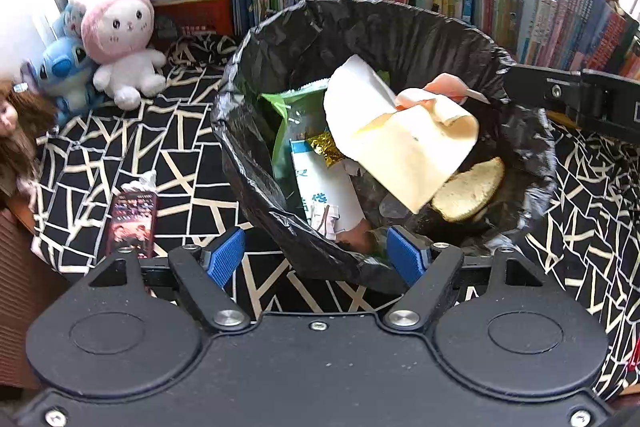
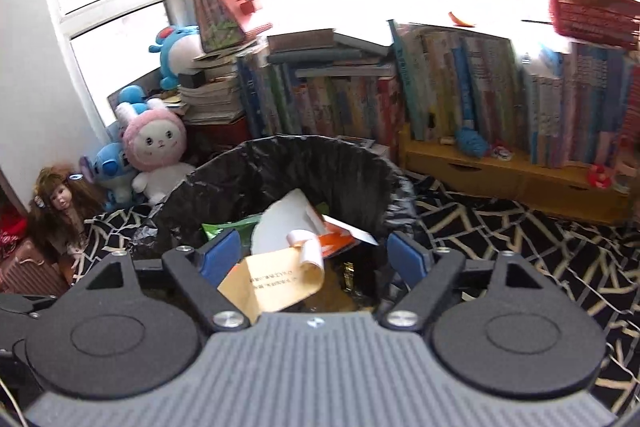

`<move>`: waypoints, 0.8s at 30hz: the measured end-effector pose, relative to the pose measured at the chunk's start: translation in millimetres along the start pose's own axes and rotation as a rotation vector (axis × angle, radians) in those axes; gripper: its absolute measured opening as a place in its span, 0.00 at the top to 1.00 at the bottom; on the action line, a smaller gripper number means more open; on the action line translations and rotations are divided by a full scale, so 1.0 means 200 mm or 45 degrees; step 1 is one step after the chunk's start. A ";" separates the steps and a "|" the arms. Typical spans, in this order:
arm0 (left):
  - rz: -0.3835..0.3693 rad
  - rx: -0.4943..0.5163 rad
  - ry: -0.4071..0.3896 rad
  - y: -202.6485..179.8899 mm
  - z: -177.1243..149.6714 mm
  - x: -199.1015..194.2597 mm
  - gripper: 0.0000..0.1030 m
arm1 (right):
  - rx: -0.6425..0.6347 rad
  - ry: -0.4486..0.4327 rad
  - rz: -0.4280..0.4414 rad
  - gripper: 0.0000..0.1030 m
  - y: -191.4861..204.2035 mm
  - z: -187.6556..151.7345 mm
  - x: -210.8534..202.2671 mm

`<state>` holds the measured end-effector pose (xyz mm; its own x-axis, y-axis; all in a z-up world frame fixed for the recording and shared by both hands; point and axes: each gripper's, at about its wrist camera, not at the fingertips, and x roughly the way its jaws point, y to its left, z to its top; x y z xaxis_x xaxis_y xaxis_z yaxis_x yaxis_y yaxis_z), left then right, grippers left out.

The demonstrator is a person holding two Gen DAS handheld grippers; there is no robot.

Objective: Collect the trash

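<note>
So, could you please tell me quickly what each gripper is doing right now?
Left gripper: open, holding nothing, straddling the trash bin rim.
Right gripper: open above the bin; tan paper lies loose between its fingers.

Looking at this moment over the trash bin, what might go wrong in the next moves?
1. The yellow envelope lies high over the bin's opening with the open right gripper above it; it may slide out over the rim rather than settle.
2. The left gripper is open around the bin's near rim; it might snag the black liner or tip the bin.
3. The dark packet on the patterned cloth may be forgotten.
</note>
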<state>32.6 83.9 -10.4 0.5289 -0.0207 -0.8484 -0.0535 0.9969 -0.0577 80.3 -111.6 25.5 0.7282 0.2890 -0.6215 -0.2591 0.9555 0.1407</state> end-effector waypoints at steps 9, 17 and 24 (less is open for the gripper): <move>-0.078 0.060 -0.042 -0.09 0.04 -0.19 0.26 | 0.041 -0.037 -0.186 0.00 -0.06 -0.04 -0.22; -0.141 0.137 -0.065 -0.17 0.06 -0.24 0.25 | 0.161 -0.002 -0.313 0.00 -0.18 -0.12 -0.33; -0.169 0.159 -0.041 -0.19 0.06 -0.20 0.25 | 0.233 0.024 -0.392 0.00 -0.24 -0.19 -0.36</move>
<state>23.3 48.5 31.6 0.5511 -0.1522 -0.8204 0.1232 0.9873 -0.1004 15.9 -180.3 33.9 0.7421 -0.0133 -0.6702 0.0895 0.9928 0.0793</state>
